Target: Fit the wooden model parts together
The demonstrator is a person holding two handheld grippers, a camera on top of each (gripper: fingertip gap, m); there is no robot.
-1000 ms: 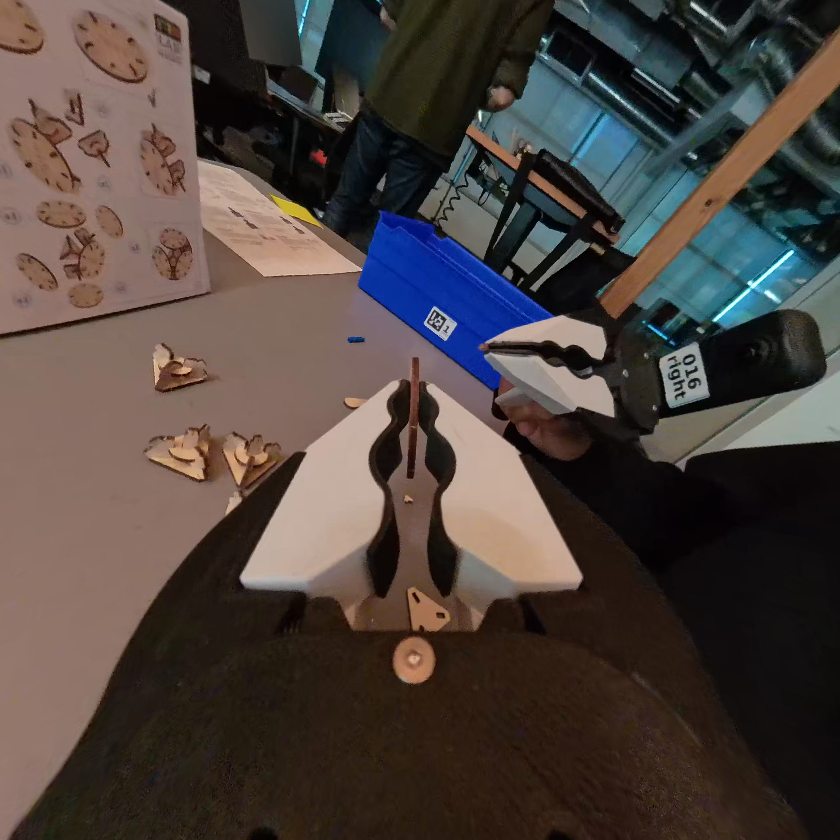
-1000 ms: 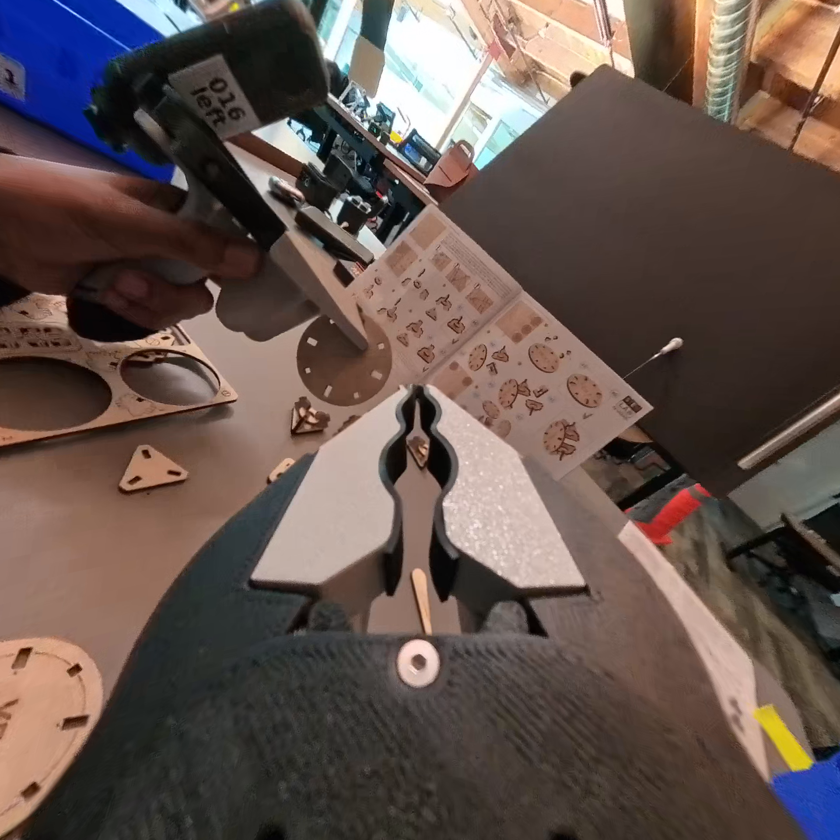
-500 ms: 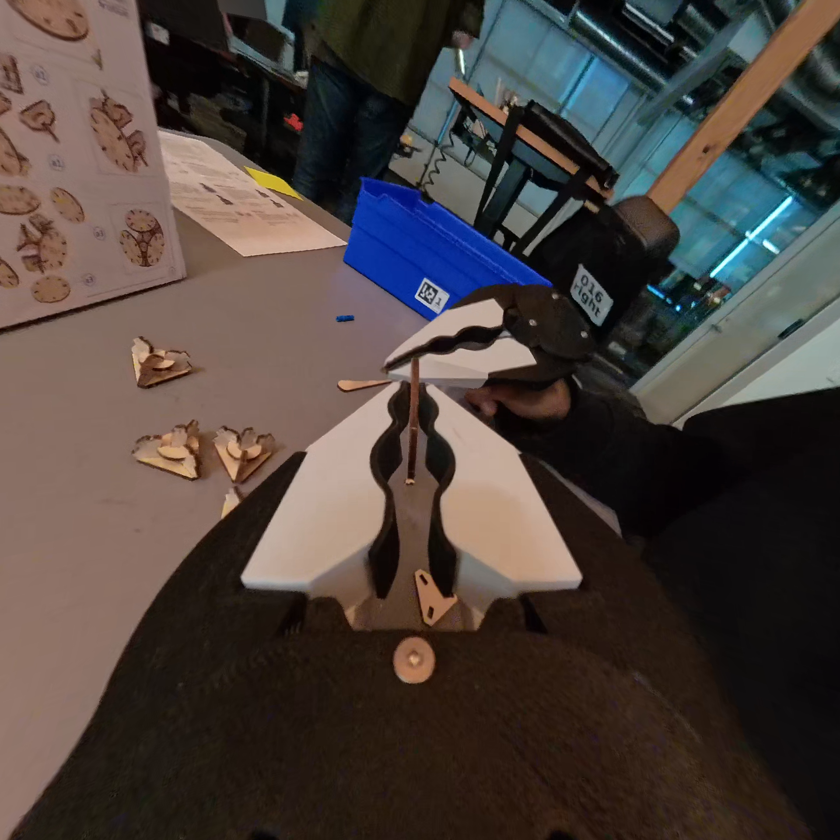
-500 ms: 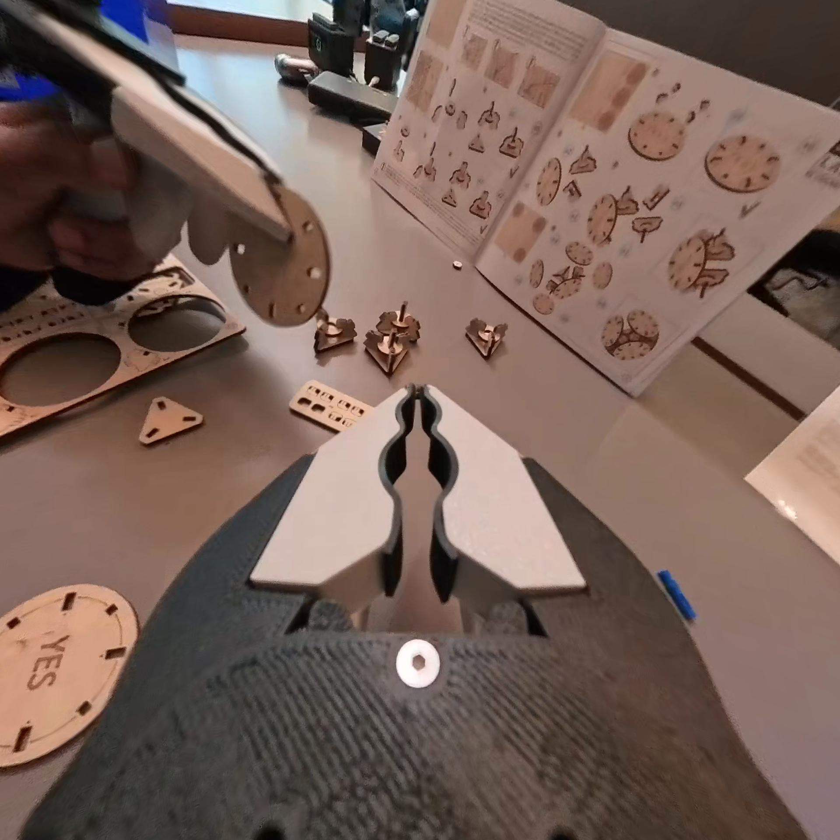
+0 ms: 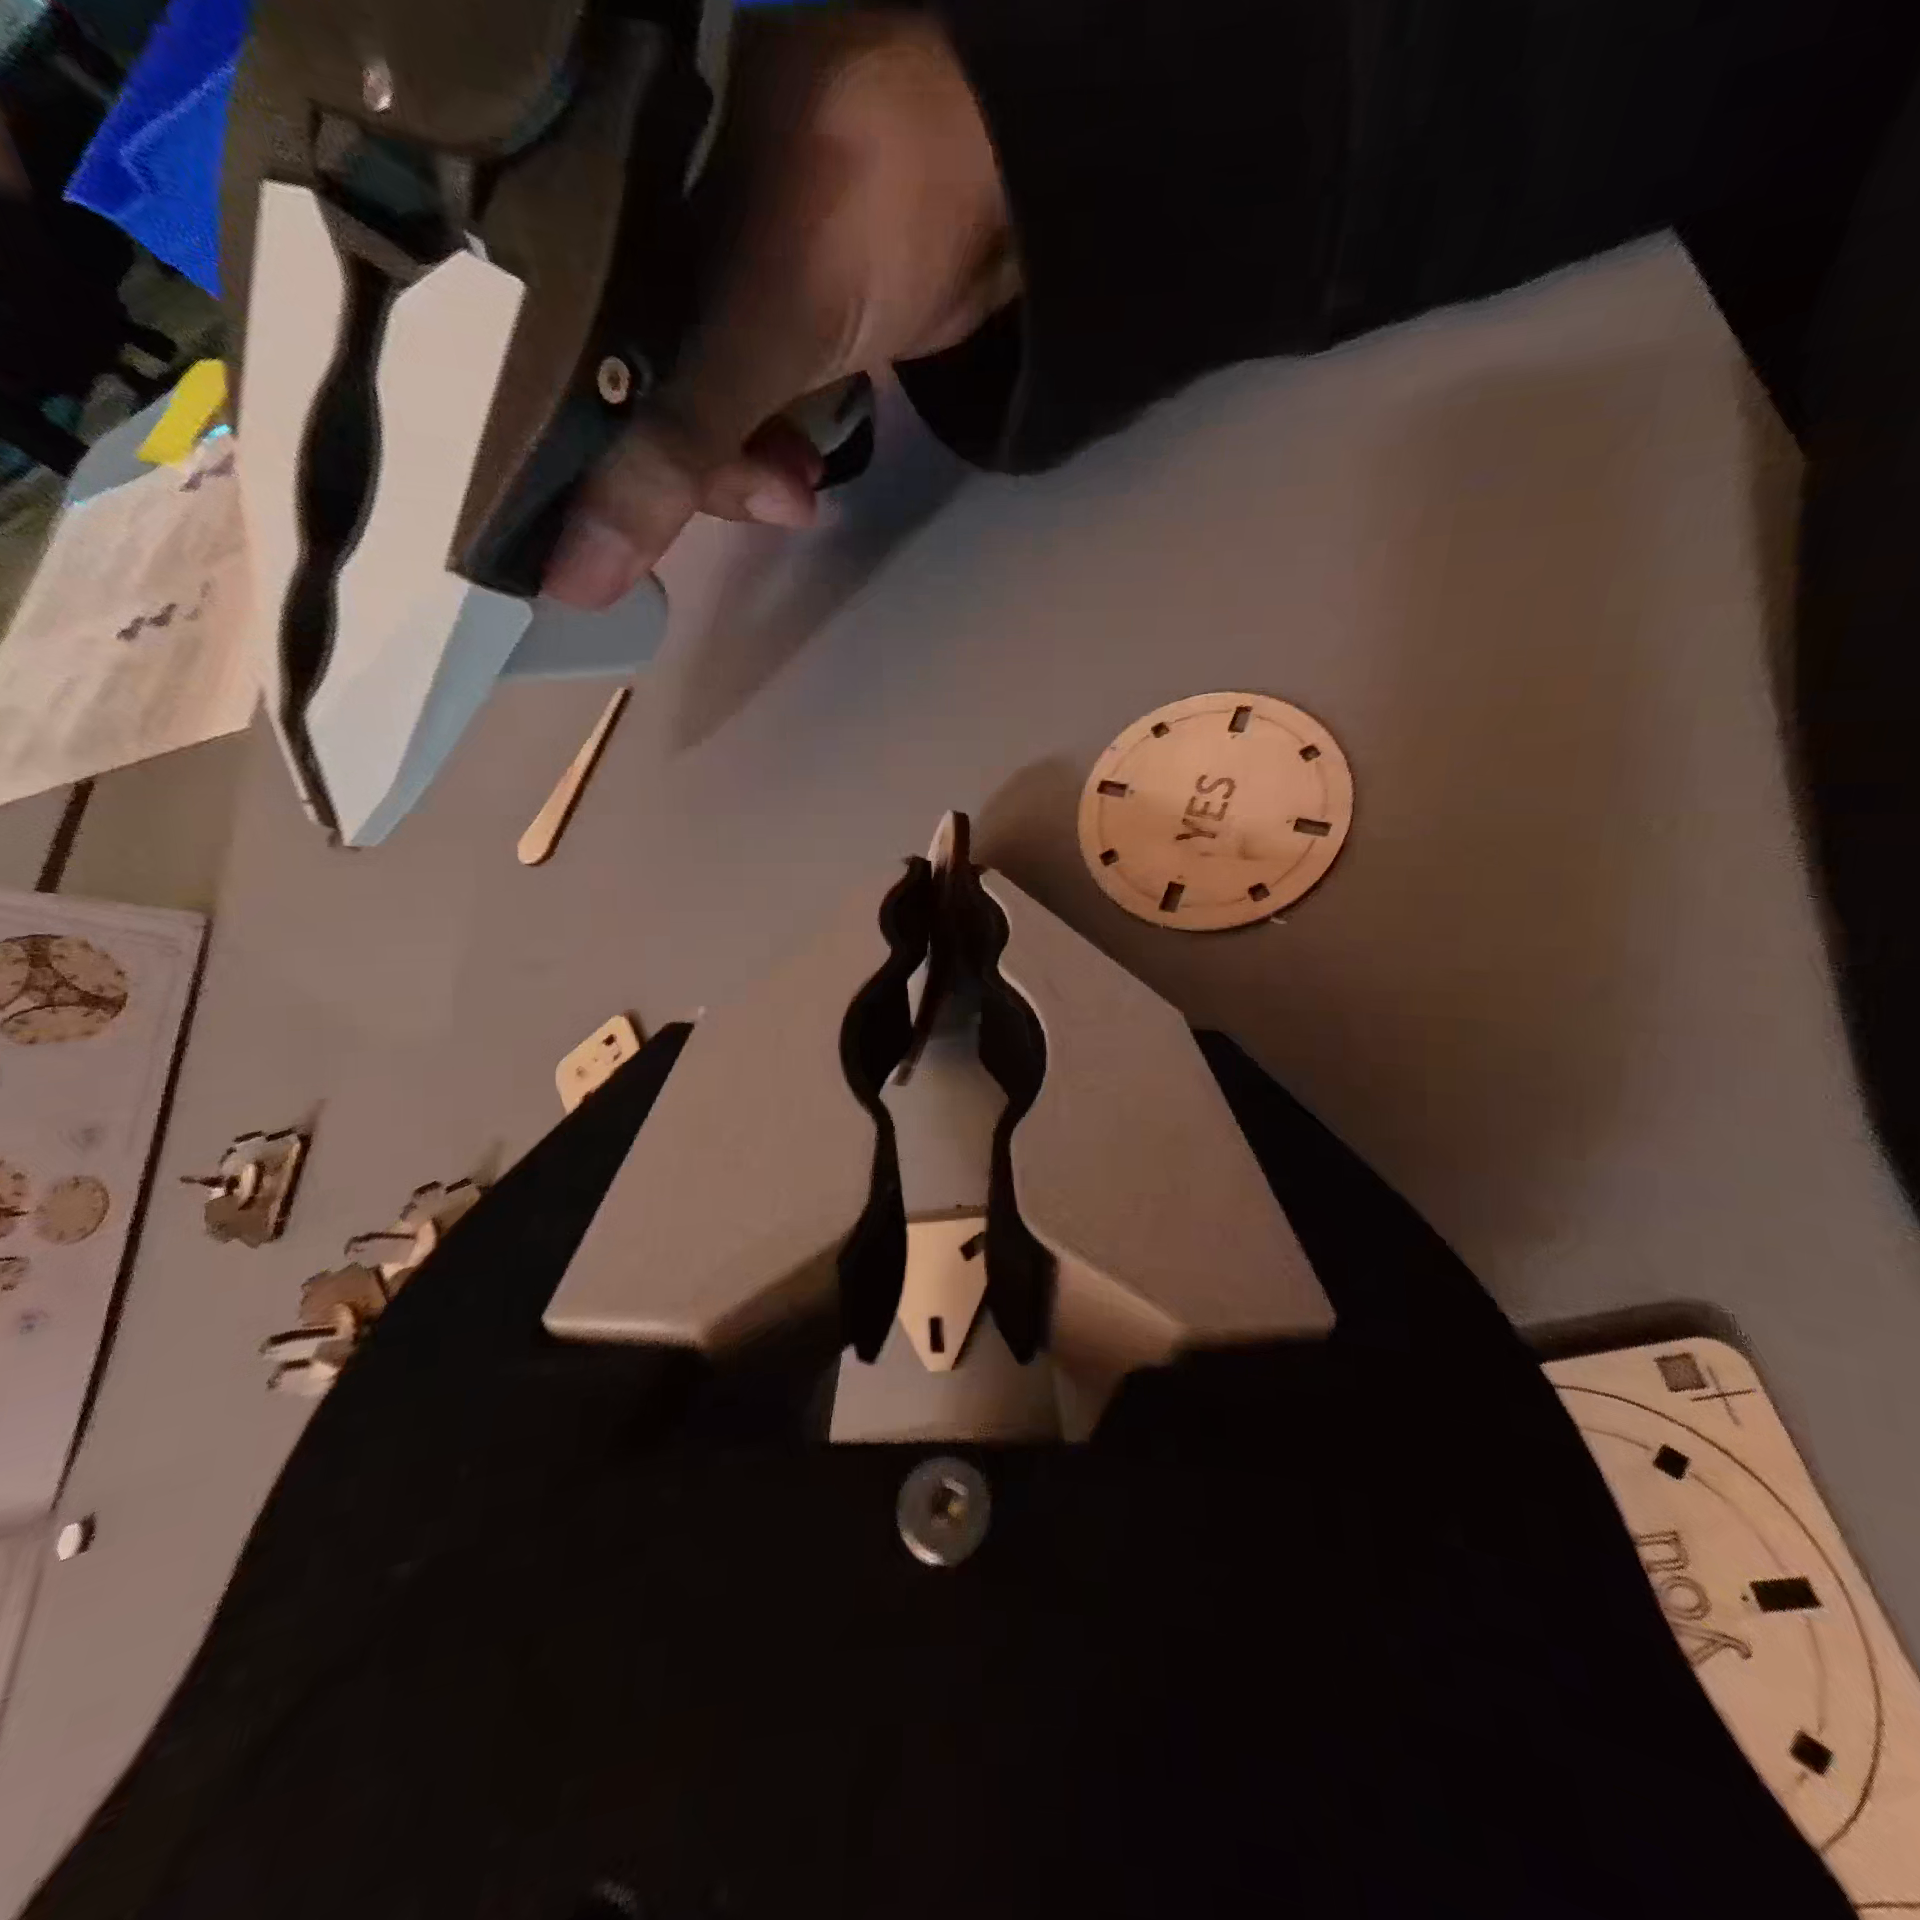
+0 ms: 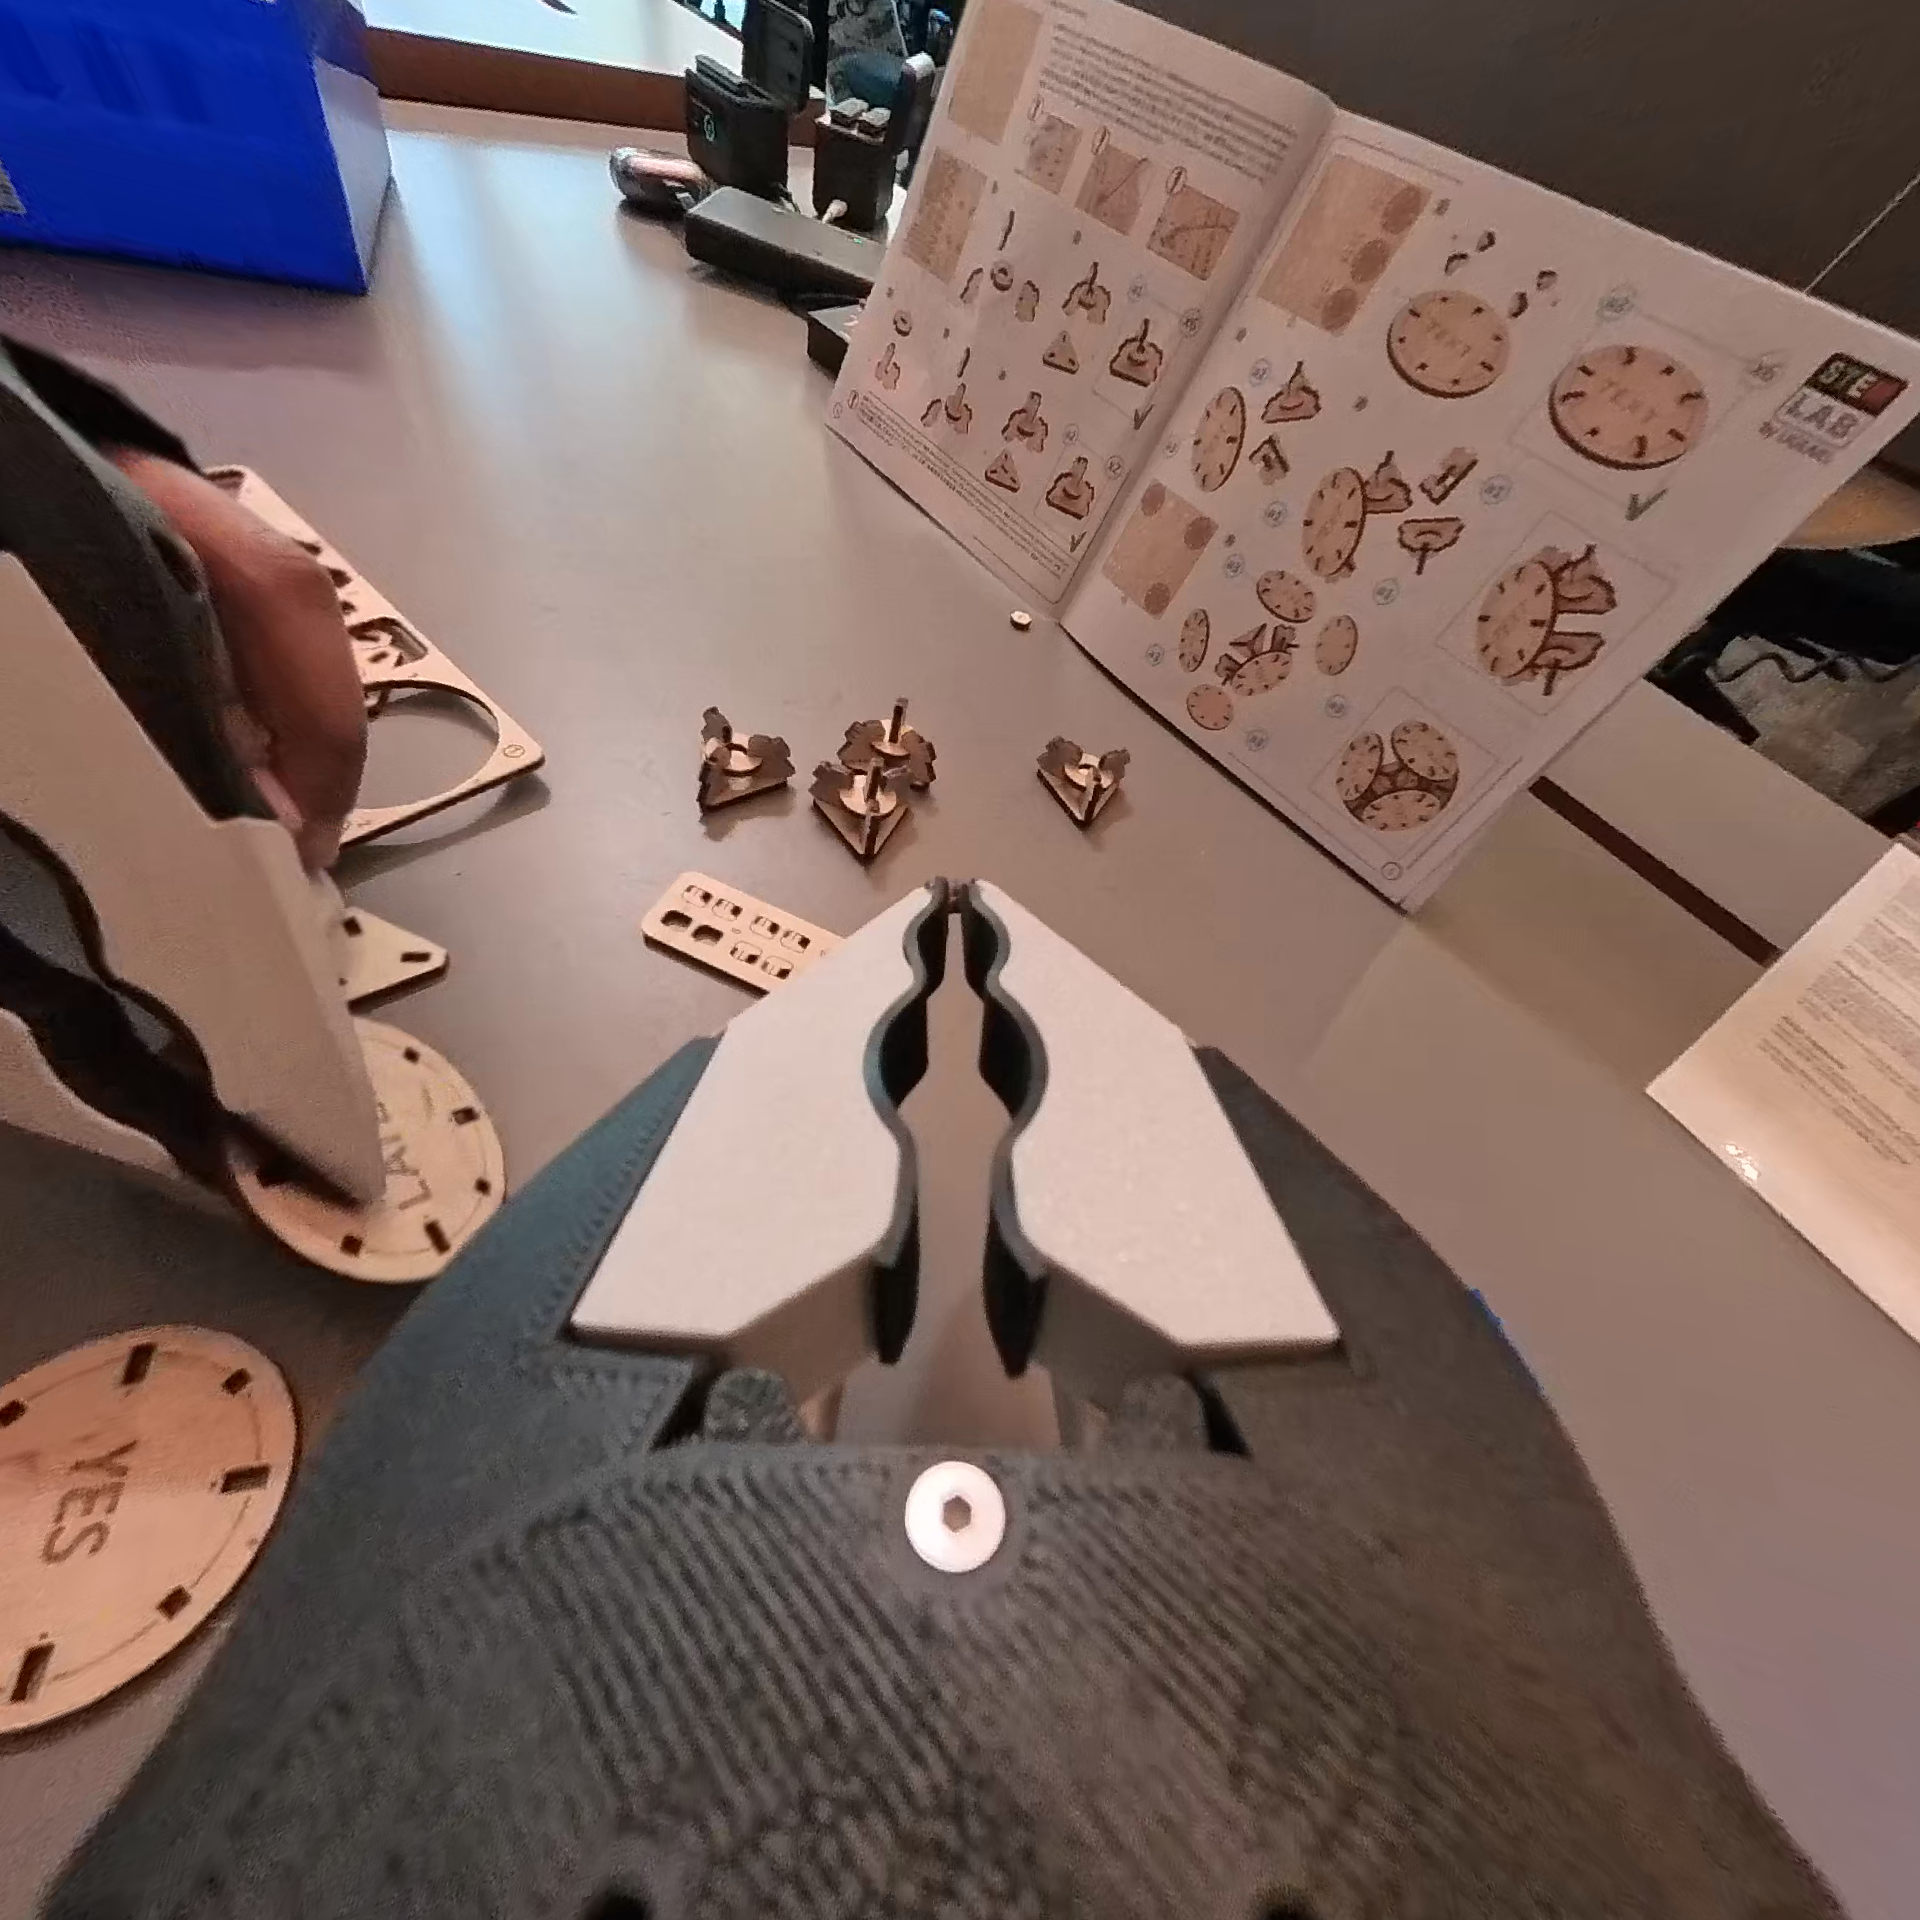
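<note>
Left tongs: the left tongs [image 5: 948, 883] point steeply down at the grey surface [image 5: 1455, 623], in the middle of the left wrist view. A thin wooden disc [image 5: 951, 847] stands between the fingers. The fingers sit close on either side of it, but whether the pads press on it cannot be told.
Right tongs: the right tongs [image 6: 951, 888] are closed tip to tip with nothing between them. They hang over the surface and aim at a cluster of small wooden assemblies [image 6: 862, 779] and an open booklet [image 6: 1351, 468].
Just changed: half a second ago the disc was up in the air and sat straight along the seam of the left tongs. Now it is low by the surface and askew in that seam. The right tongs were together then, as now.
Where the disc is: at the tip of the left tongs, at lower left of the right wrist view [image 6: 436, 1143]. Its lower rim is at or just above the surface; contact is hidden.
Which way it points: it is round, so it has no long axis. In the left wrist view it shows edge-on, the edge line running from top, slightly right, to bottom, slightly left. Its slotted face is turned towards the right tongs.
Nearby: a second slotted disc [image 5: 1216, 810] lies flat just to the right. A flat wooden stick [image 5: 577, 779] lies to the upper left. A triangular plate [image 5: 940, 1288] lies under the fingers.
</note>
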